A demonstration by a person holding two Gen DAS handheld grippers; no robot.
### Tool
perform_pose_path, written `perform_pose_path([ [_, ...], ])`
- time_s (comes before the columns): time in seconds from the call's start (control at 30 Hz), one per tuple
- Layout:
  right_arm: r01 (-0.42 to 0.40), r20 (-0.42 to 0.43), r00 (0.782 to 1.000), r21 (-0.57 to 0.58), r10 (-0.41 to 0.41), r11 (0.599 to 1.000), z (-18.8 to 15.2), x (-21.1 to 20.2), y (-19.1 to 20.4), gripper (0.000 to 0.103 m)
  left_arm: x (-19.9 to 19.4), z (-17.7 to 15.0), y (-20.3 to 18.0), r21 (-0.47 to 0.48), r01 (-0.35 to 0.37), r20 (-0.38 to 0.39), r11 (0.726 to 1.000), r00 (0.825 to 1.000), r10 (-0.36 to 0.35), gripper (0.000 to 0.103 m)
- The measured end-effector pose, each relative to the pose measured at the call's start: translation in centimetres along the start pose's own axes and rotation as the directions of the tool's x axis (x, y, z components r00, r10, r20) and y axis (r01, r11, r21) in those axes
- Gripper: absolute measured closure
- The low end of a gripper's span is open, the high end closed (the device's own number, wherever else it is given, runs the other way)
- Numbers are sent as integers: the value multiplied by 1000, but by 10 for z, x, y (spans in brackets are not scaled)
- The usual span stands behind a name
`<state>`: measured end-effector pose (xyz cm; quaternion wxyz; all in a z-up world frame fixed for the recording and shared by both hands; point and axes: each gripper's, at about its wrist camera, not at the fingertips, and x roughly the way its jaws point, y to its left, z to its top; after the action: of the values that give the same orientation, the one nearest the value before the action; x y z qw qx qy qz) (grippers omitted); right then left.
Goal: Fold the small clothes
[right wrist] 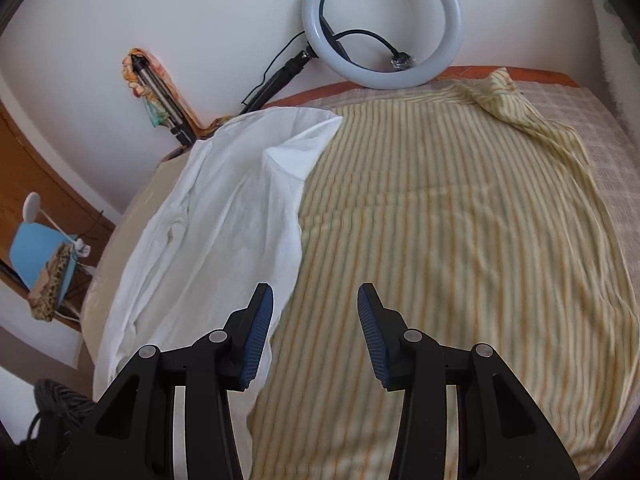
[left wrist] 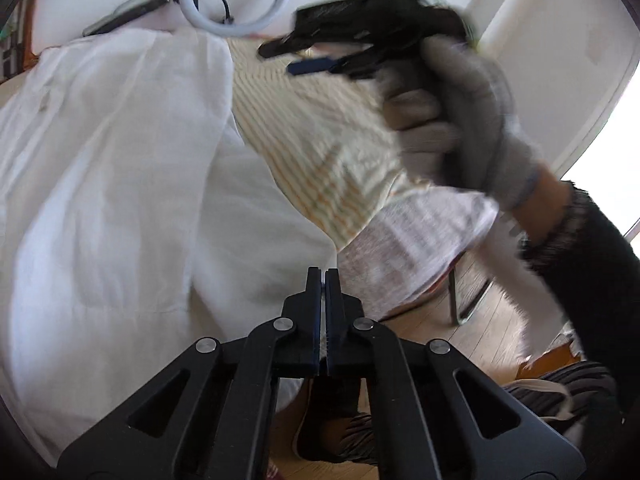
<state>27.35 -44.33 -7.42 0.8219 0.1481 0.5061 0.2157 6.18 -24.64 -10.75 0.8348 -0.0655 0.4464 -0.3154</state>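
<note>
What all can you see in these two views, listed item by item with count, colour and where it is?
striped garment: one, pale yellow with thin stripes, spread across the table's middle
white garment: one, white, left of the striped one, its edge lying over it
table cover: one, pale checked, showing at the right edge
ring light: one, white, against the wall behind the table
tripod: one, black and silver, leaning at the wall, left
chair: one, light blue, far left
left gripper: black, jaws shut, nothing between them
right gripper: black with blue pads, jaws open above the garments
gloved hand: one, grey glove, gripping the right gripper's handle
</note>
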Motion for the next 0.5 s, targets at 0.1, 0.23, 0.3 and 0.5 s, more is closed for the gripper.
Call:
perform_pose_path([
  [0.1,-26,-13,1000,21,27,999,15,21,4,55,-20,-1,1,-24,17,42,1000,999,-16,103],
  [0.23,-34,-44,998,41,36,999,26,49,9,51,-34,1,4,-58,26,86,998,996,-21,103],
  [0.3,-31,-53,998,58,34,998,29,59,10,51,-42,2,7,-66,40,106,997,994,-33,103],
  [0.5,-55,-79,995,120,65,991,34,79,12,91,-55,-5,14,-77,30,125,997,992,-21,103],
])
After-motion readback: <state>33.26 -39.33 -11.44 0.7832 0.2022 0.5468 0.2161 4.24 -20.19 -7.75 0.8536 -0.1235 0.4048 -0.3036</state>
